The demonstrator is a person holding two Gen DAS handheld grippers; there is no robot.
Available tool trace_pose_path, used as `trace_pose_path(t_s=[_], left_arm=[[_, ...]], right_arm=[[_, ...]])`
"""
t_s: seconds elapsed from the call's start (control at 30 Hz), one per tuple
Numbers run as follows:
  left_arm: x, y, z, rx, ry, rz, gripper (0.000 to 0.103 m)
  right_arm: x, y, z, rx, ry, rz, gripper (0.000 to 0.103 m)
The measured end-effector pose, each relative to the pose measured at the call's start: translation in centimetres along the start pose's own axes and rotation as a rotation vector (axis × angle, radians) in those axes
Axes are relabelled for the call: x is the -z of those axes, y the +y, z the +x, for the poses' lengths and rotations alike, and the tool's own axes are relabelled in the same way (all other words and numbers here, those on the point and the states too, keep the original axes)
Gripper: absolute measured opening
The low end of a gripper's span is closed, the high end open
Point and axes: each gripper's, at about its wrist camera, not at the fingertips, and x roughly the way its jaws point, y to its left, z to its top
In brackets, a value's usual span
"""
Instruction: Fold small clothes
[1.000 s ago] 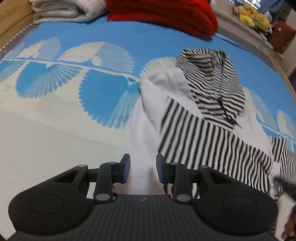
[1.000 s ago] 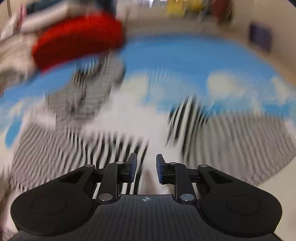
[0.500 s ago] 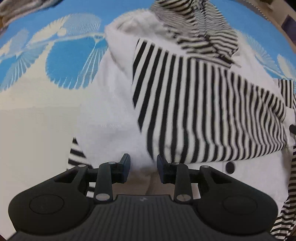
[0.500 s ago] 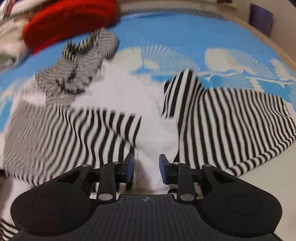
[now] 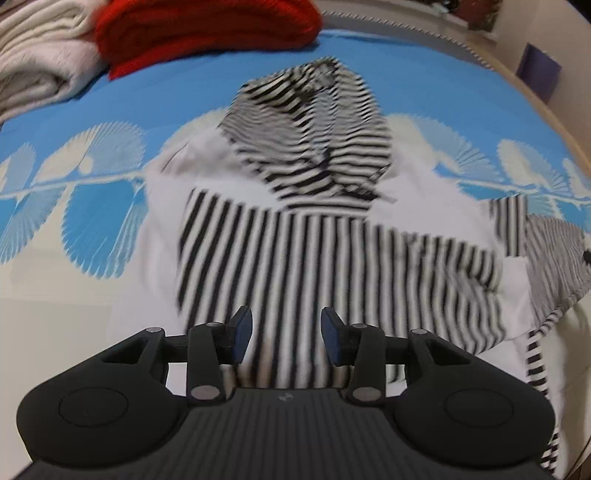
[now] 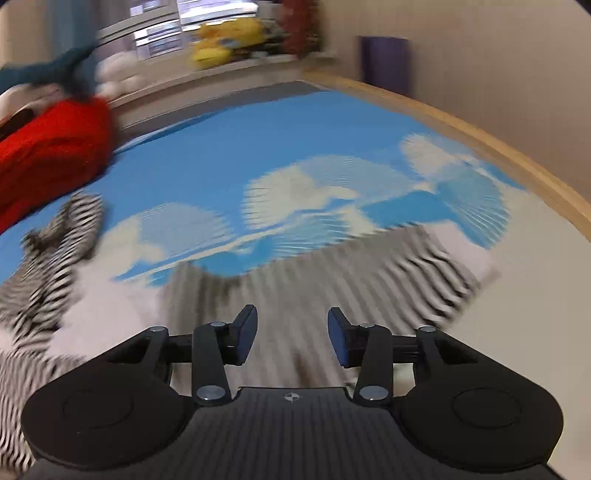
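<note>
On the blue patterned bedspread (image 5: 184,99), the left wrist view shows a striped hooded top (image 5: 332,251) lying spread out, hood (image 5: 317,136) pointing away toward a red blanket (image 5: 207,29) and a folded cream blanket (image 5: 33,55) at the far edge. The left gripper (image 5: 284,330) hangs above the striped fabric, jaws apart, holding nothing. From the right wrist view, heavily blurred, the right gripper (image 6: 291,336) is likewise spread and empty above a striped sleeve (image 6: 351,269); yellow plush toys (image 6: 225,40) sit on a far shelf.
</note>
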Motion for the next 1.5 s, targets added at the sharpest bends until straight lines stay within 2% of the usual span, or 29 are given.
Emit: trace_pose_path(t_s=[0.1, 0.2, 0.33, 0.5, 0.63, 0.87, 0.93, 0.97, 1.0, 1.03, 1.07, 1.1, 1.2, 1.37, 1.47, 1.5], left_arm=[[-0.5, -0.9, -0.5, 0.005, -0.023, 0.004, 0.05], [-0.8, -1.3, -0.5, -0.007, -0.032, 0.02, 0.05], [-1.0, -1.2, -0.4, -0.003, -0.028, 0.022, 0.05], [-0.9, -0.6, -0.6, 0.007, -0.03, 0.018, 0.051], [-0.9, 0.0, -0.8, 0.001, -0.03, 0.011, 0.051], [-0.8, 0.5, -1.1, -0.003, -0.031, 0.011, 0.051], [-0.8, 0.6, -1.0, -0.004, -0.029, 0.008, 0.051], [-0.8, 0.6, -1.0, -0.004, -0.029, 0.007, 0.051], [-0.8, 0.6, -0.9, -0.005, -0.028, 0.006, 0.051], [-0.8, 0.6, -0.9, -0.005, -0.028, 0.006, 0.051], [-0.8, 0.6, -0.9, -0.005, -0.029, 0.006, 0.051], [-0.8, 0.6, -0.9, -0.004, -0.03, 0.006, 0.051], [-0.8, 0.8, -1.1, -0.006, -0.033, 0.002, 0.051], [-0.7, 1.7, -1.5, -0.018, -0.036, -0.016, 0.051], [-0.7, 2.7, -2.0, -0.021, -0.043, -0.036, 0.051], [-0.8, 3.1, -2.1, -0.022, -0.045, -0.044, 0.051]], right_arm=[[0.2, -3.6, 2.0, 0.079, 0.05, 0.154, 0.05], [1.1, -6.7, 3.9, 0.139, 0.114, 0.317, 0.05], [2.2, -9.4, 5.1, 0.191, 0.126, 0.467, 0.051], [2.3, -9.4, 5.7, 0.205, 0.063, 0.475, 0.059], [2.1, -8.5, 6.5, 0.232, 0.024, 0.435, 0.061], [2.1, -6.6, 7.0, 0.269, 0.015, 0.35, 0.062], [2.1, -6.6, 7.0, 0.28, 0.013, 0.348, 0.058], [2.0, -6.6, 7.0, 0.288, 0.011, 0.348, 0.051], [2.0, -6.7, 7.0, 0.296, 0.012, 0.347, 0.04], [2.0, -6.7, 7.0, 0.304, 0.014, 0.343, 0.034], [1.9, -6.9, 6.9, 0.31, 0.016, 0.341, 0.018], [1.9, -7.0, 6.9, 0.312, 0.018, 0.346, 0.007], [1.7, -7.3, 6.4, 0.329, 0.01, 0.372, 0.001], [0.7, -6.0, 4.5, 0.392, -0.06, 0.343, 0.001], [-0.6, -2.6, 2.3, 0.42, -0.171, 0.198, 0.001], [-1.0, -0.4, 1.2, 0.407, -0.237, 0.101, 0.001]])
